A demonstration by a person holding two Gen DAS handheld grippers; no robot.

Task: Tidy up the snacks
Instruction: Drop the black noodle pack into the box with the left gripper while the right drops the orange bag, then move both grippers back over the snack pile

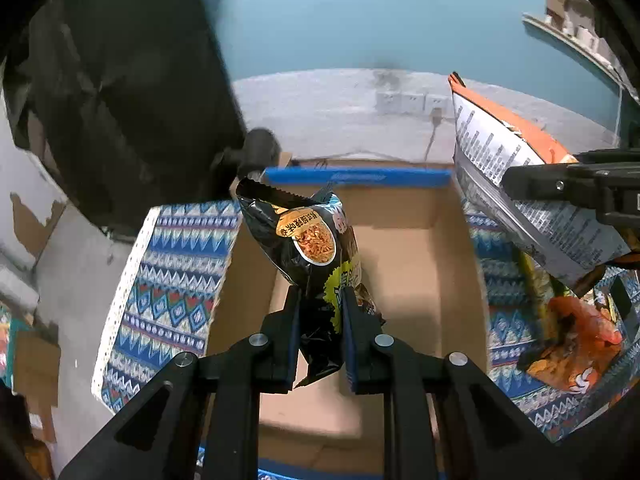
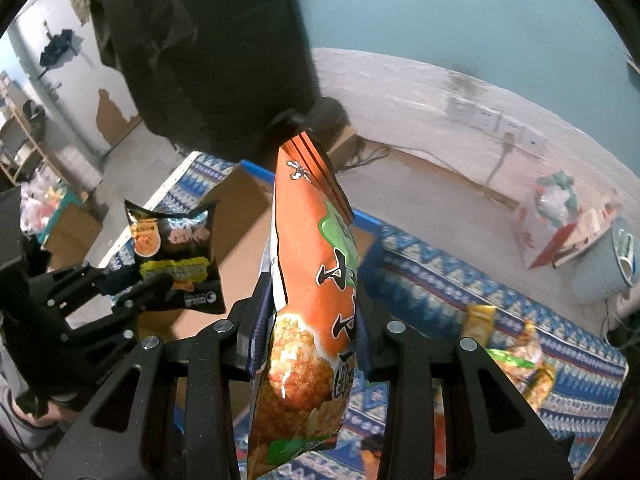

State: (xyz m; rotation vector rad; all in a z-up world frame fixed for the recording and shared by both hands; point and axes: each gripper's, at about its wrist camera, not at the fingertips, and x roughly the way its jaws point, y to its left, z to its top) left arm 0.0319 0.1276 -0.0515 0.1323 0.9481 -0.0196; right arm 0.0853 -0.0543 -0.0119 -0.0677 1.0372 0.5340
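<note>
My left gripper [image 1: 320, 300] is shut on a black snack bag [image 1: 308, 240] and holds it in the air over the open cardboard box [image 1: 400, 264], which looks bare inside. The same black snack bag [image 2: 176, 256] shows at the left of the right wrist view, pinched by the left gripper [image 2: 148, 284]. My right gripper [image 2: 310, 300] is shut on an orange snack bag [image 2: 312, 280] held upright. From the left wrist view that orange snack bag [image 1: 520, 184] hangs at the box's right side with its printed back facing me, in the right gripper [image 1: 516, 184].
The box rests on a blue patterned cloth [image 1: 172, 280]. More snack bags [image 1: 572, 344] lie on the cloth to the right of the box, also snack bags [image 2: 516, 360] in the right wrist view. A large dark object [image 1: 120, 100] looms at the upper left. A grey bin [image 2: 604, 264] stands on the floor.
</note>
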